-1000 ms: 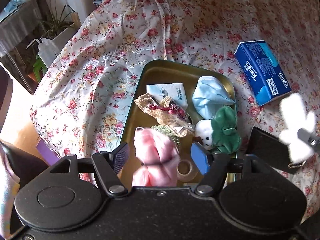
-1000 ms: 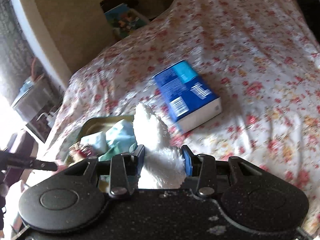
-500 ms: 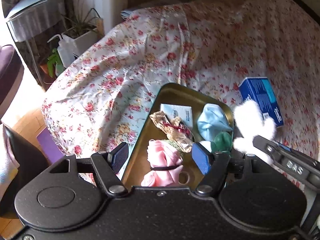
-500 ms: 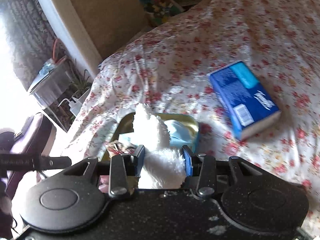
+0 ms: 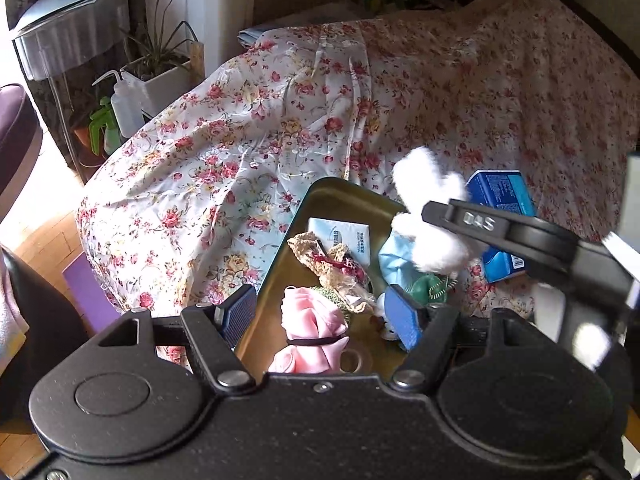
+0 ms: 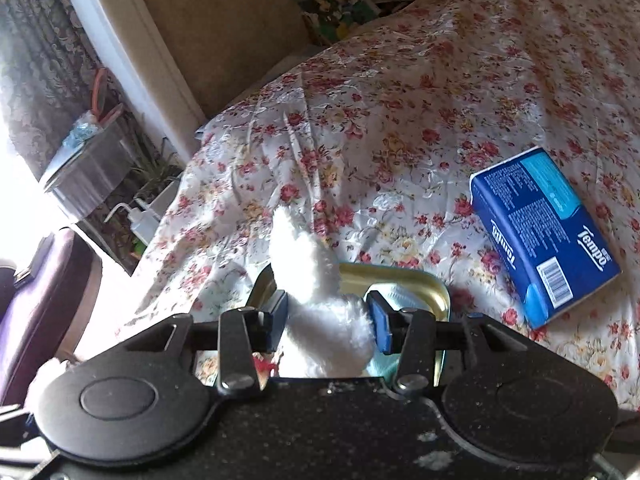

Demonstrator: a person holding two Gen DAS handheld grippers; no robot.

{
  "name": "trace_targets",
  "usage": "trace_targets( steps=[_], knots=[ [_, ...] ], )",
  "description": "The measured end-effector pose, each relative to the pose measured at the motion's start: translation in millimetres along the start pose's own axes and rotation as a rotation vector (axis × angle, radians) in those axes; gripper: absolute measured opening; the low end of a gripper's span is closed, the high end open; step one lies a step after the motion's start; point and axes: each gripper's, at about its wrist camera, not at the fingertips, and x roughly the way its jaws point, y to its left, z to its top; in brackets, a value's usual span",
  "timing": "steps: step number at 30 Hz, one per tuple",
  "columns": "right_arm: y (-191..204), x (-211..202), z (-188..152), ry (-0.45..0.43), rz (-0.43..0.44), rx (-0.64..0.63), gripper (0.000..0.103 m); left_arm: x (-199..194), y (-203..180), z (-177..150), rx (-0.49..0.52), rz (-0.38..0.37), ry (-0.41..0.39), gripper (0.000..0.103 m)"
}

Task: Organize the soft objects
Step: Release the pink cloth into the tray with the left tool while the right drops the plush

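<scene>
A tray (image 5: 308,216) lies on the bedspread (image 5: 248,148), with the tissue pack (image 6: 544,232) to its right. In the tray, a folded cloth (image 5: 312,328) lies nearest and a sachet (image 5: 344,236) farther back. A fluffy toy (image 6: 320,304) hangs above the tray's far right corner.

Left tongs (image 5: 322,316) hang open above the gold tray (image 5: 280,280) on the floral bed (image 5: 240,152), nothing between the pads, with the pink cloth bundle (image 5: 312,332) lying in the tray right below. In from the right come the right tongs (image 5: 436,216), jaws just opening, the white fluffy toy (image 5: 430,216) between them above the tray's far corner. Behind sits the blue tissue pack (image 5: 500,192).
</scene>
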Motion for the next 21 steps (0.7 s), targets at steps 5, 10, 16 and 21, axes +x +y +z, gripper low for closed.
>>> trace_targets(
  steps=[5, 10, 16, 21],
  knots=[
    [-2, 8, 1, -0.002, -0.033, -0.016, 0.064, 0, -2, -1, 0.007, 0.002, -0.004, 0.067],
    [-12, -2, -10, -0.013, -0.057, -0.034, 0.064, 2, -6, -4, 0.017, 0.020, -0.002, 0.067],
    [-31, -25, -33, -0.037, -0.079, -0.066, 0.065, 5, -12, -11, 0.028, 0.060, -0.012, 0.067],
    [-45, -46, -53, -0.058, -0.082, -0.096, 0.070, 5, -19, -18, 0.029, 0.089, -0.029, 0.067]
  ],
)
